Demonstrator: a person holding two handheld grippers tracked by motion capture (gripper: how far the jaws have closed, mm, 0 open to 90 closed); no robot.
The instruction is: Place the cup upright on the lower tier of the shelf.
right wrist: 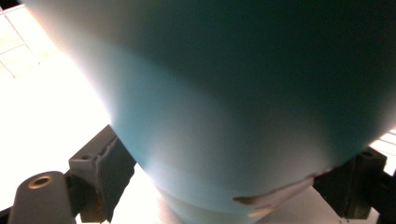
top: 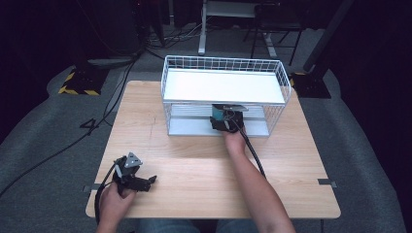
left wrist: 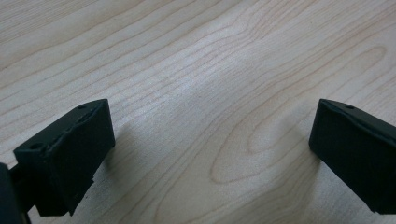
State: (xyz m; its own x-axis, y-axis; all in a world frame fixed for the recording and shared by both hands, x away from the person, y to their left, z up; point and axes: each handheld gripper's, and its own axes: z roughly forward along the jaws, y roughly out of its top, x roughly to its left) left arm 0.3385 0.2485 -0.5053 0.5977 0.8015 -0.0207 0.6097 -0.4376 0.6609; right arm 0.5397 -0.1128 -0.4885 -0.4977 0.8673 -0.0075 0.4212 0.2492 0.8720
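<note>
Teal cup-like object (right wrist: 243, 107), smooth-sided, close before the right gripper camera; a torn pale label or tape edge at its lower rim, about 5 o'clock in that view. In the high view the teal object (top: 217, 115) shows as a small patch on the lower shelf of the white wire rack (top: 286, 87), under the rack's white upper shelf, near the shelf's front edge.

Right gripper (top: 224, 120) reaches into the rack's lower level from 6 o'clock, the hand behind it at the front edge. In its own view the right gripper (right wrist: 229, 186) has a jaw either side of the teal object: one at 8 o'clock, one at 4 o'clock. Jaws part-spread. Whether the pads touch the object's wall cannot be told; the left pad appears just beside it.

Left gripper (top: 145, 181) at 7 o'clock on the wooden table (top: 194, 165), well apart from the rack, held low over the boards, grey three-cornered plate on top. In its own view the left gripper (left wrist: 212, 144) has jaws spread wide, bare wood grain between them, nothing held.

Rack sits at 12 o'clock on the table. Grey carpet around, cables across it at 9 o'clock.
</note>
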